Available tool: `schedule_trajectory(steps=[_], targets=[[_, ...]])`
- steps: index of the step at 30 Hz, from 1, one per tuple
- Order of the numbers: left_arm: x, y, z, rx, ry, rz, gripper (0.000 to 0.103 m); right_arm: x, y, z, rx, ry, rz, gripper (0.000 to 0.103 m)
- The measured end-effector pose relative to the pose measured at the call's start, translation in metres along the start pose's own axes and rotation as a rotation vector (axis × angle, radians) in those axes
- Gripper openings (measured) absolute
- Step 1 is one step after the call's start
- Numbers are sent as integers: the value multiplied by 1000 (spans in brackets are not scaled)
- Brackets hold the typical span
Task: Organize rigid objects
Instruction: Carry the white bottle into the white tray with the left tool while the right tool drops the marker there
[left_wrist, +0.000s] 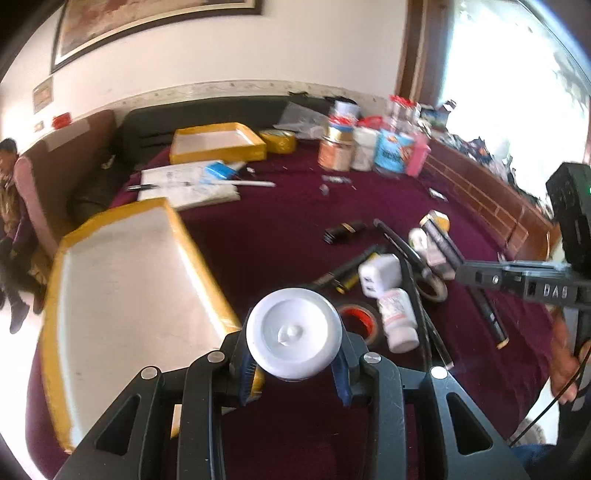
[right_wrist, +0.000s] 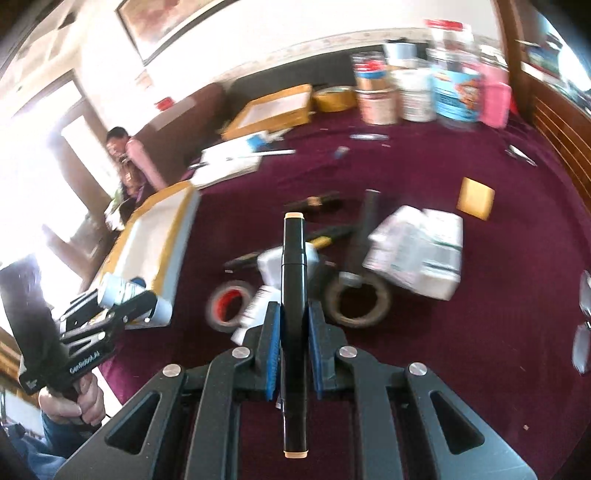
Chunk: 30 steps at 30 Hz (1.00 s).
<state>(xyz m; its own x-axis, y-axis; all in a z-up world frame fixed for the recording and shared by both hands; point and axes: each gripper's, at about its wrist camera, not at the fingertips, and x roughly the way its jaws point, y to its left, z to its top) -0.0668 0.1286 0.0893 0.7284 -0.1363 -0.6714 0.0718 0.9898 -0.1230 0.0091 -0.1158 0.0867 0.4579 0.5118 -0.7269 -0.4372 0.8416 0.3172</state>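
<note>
**Both claws gripping: a white-capped bottle in my left, a black marker in my right**

My left claw (left_wrist: 293, 363) is clamped on a small bottle (left_wrist: 293, 334), its round white cap facing the camera with a raised dimple at the centre. From my right wrist view the same bottle (right_wrist: 122, 291) shows a pale body with a bluish label, lying crosswise between the pads. It hangs above the near right corner of a shallow white tray (left_wrist: 122, 288) edged in yellow tape, on the left of the maroon surface (left_wrist: 277, 229).

My right claw (right_wrist: 293, 325) is closed on a black marker (right_wrist: 293, 280), held lengthwise along the fingers. The marker is slim and glossy, with a beige cap at each end.

Beyond the claws, in the middle of the surface, lies a loose heap: a white charger plug (left_wrist: 380, 275), a white pill bottle (left_wrist: 397, 319) on its side, a red-cored tape roll (left_wrist: 356, 319), a brown tape roll (right_wrist: 356, 299) and dark pens. A second yellow-edged tray (left_wrist: 218, 142) sits at the far side, with cans and jars (left_wrist: 364, 146) to its right. The views are motion-blurred.
</note>
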Motion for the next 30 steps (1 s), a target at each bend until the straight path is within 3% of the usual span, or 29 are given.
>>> schedule_trajectory(steps=[10, 16, 21, 30], targets=[[-18, 87, 13, -117, -12, 127, 36, 50, 96, 41, -130, 73, 186, 14], [2, 126, 25, -156, 26, 159, 36, 93, 150, 68, -194, 122, 217, 14], [30, 148, 38, -175, 96, 132, 36, 136, 182, 92, -202, 159, 215, 14], [84, 182, 53, -211, 245, 135, 36, 211, 193, 118, -170, 218, 157, 14]])
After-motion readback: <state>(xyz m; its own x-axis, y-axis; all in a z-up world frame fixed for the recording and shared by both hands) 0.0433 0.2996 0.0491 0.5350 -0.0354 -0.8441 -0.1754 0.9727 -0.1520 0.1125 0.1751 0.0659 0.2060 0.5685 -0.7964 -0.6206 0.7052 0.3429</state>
